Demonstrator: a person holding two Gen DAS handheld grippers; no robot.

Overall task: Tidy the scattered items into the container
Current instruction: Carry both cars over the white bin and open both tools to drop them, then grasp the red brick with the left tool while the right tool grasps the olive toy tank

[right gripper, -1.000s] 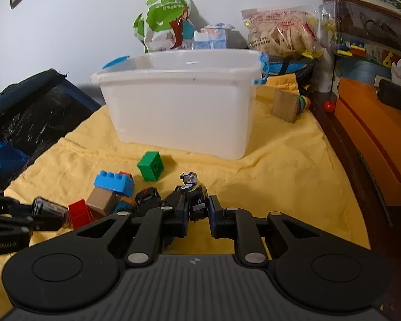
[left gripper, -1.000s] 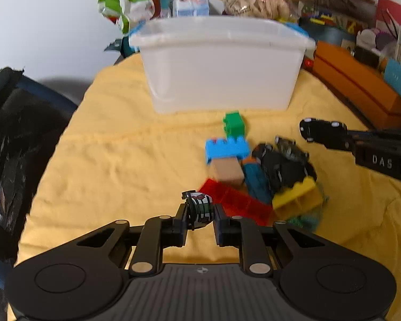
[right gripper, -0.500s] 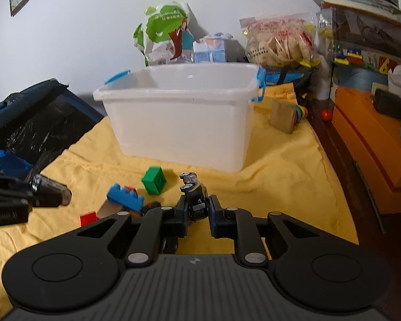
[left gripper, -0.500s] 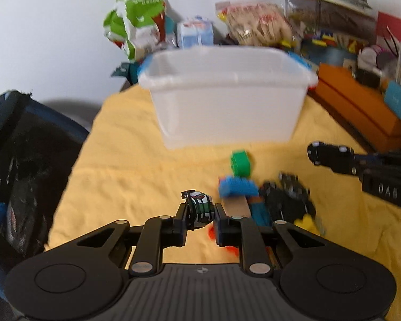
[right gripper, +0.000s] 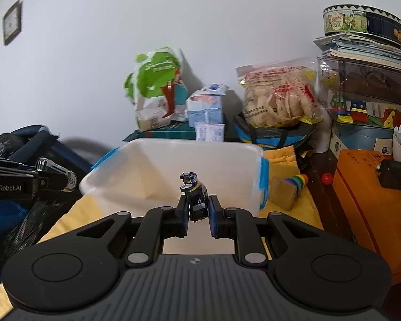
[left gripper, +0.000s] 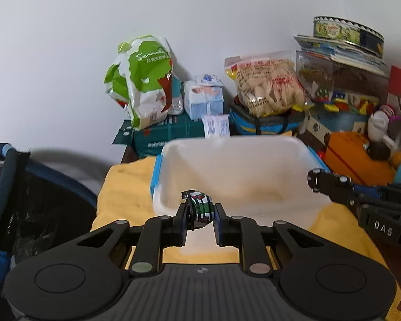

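My left gripper [left gripper: 200,215] is shut on a small toy car with green, white and red markings [left gripper: 200,208], held over the near left rim of the translucent white container [left gripper: 168,149]. My right gripper [right gripper: 196,208] is shut on a black toy car with yellow trim [right gripper: 195,192], held above the container's near edge [right gripper: 93,184]. The container looks empty inside. In the left wrist view the right gripper [left gripper: 318,180] reaches in from the right with its car. In the right wrist view the left gripper [right gripper: 66,179] comes in from the left. The scattered bricks are out of sight below.
A yellow cloth [left gripper: 125,187] covers the table. Behind the container stand a green-and-white bag [left gripper: 144,80], a blue tissue box [left gripper: 204,99] and a snack bag [left gripper: 267,85]. An orange box [right gripper: 366,195] and a wooden block [right gripper: 282,192] lie right. A dark bag [left gripper: 26,200] sits left.
Both grippers have risen and moved forward to the container, each still holding its toy car. The brick pile has dropped out of view and the container's inside now shows.
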